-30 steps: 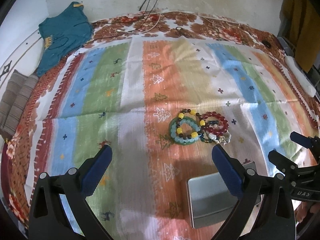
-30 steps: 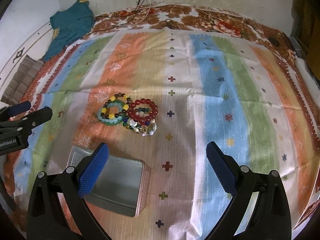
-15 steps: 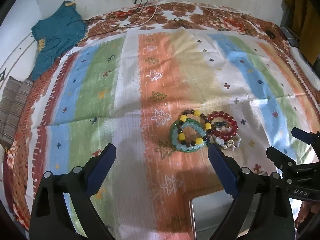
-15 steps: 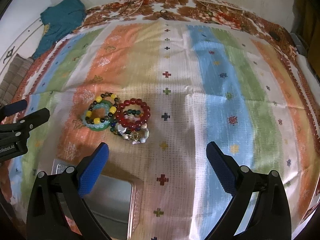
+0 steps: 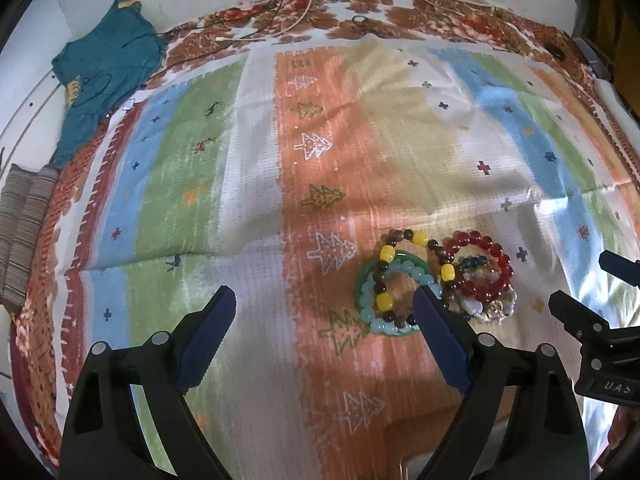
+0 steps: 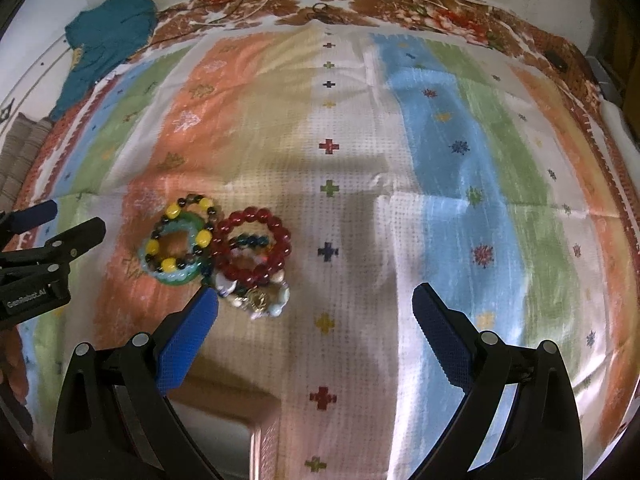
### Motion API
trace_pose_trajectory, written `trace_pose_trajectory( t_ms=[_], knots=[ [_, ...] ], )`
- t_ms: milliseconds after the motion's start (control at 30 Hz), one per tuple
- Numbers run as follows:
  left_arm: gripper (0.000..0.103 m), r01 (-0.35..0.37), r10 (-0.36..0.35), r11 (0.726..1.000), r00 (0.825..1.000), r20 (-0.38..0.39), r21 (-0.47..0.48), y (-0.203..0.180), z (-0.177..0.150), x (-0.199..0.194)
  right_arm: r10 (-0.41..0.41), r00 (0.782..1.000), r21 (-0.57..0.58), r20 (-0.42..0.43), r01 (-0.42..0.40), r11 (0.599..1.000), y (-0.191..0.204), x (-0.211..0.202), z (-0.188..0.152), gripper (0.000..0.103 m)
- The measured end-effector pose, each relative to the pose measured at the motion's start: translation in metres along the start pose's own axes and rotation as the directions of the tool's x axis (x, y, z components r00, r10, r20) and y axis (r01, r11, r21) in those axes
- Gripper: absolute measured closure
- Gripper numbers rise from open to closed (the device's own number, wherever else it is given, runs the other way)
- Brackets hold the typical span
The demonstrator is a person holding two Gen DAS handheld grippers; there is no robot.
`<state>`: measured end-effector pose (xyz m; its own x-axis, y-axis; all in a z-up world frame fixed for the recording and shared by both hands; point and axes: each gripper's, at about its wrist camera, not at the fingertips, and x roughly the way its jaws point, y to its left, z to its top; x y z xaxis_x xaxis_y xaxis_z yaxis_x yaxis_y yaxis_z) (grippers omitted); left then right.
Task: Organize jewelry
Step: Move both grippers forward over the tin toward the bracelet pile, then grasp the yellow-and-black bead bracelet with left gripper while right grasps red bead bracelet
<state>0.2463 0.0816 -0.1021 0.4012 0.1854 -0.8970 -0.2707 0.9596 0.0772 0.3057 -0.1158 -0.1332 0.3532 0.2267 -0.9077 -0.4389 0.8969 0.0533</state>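
My left fingers are closing, empty, beside the heap of coloured bead bracelets; my right fingers gape, empty.

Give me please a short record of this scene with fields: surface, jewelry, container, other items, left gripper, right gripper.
surface: striped cloth over a floral sheet
jewelry: heap of bead bracelets, with a red bead bracelet and a yellow-and-dark bead bracelet among them
container: metal tin, only its corner shows
other items: teal garment at the far left
left gripper: jaws closing, nothing between them
right gripper: open, empty
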Motion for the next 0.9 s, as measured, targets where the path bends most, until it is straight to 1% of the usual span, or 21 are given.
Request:
trace_pose_trajectory(
  t_ms=[200, 467, 533, 700, 733, 833, 900],
  knots=[
    [0.016, 0.012, -0.012, 0.999, 1.0, -0.025, 0.034, -0.009, 0.005, 0.017, -0.019, 1.0, -0.01, -0.018, 0.019, 1.0, 0.001, 0.016, 0.011, 0.005],
    [0.03, 0.02, -0.016, 0.999, 0.997, -0.072, 0.05, -0.017, 0.01, 0.041, -0.03, 0.999, -0.036, -0.044, 0.028, 0.999, 0.008, 0.035, 0.019, 0.005],
    [0.031, 0.028, -0.024, 0.998, 0.997, -0.077, 0.05, -0.017, 0.011, 0.044, -0.035, 0.998, -0.035, -0.056, 0.033, 0.999, 0.008, 0.04, 0.021, 0.016],
    [0.034, 0.029, -0.025, 0.998, 0.996, -0.088, 0.051, -0.015, 0.014, 0.051, -0.032, 0.997, -0.037, -0.066, 0.03, 0.999, 0.012, 0.048, 0.025, 0.017],
    [0.036, 0.033, -0.028, 0.998, 0.995, -0.091, 0.055, -0.015, 0.014, 0.053, -0.028, 0.997, -0.038, -0.071, 0.025, 0.999, 0.014, 0.05, 0.026, 0.023],
    [0.049, 0.049, -0.041, 0.996, 0.993, -0.109, 0.076, -0.018, 0.014, 0.059, -0.028, 0.995, -0.055, -0.091, 0.023, 0.998, 0.02, 0.056, 0.028, 0.037],
    [0.05, 0.061, -0.051, 0.995, 0.992, -0.117, 0.08, -0.018, 0.013, 0.063, -0.022, 0.995, -0.064, -0.095, 0.016, 0.998, 0.023, 0.058, 0.029, 0.041]
  ],
)
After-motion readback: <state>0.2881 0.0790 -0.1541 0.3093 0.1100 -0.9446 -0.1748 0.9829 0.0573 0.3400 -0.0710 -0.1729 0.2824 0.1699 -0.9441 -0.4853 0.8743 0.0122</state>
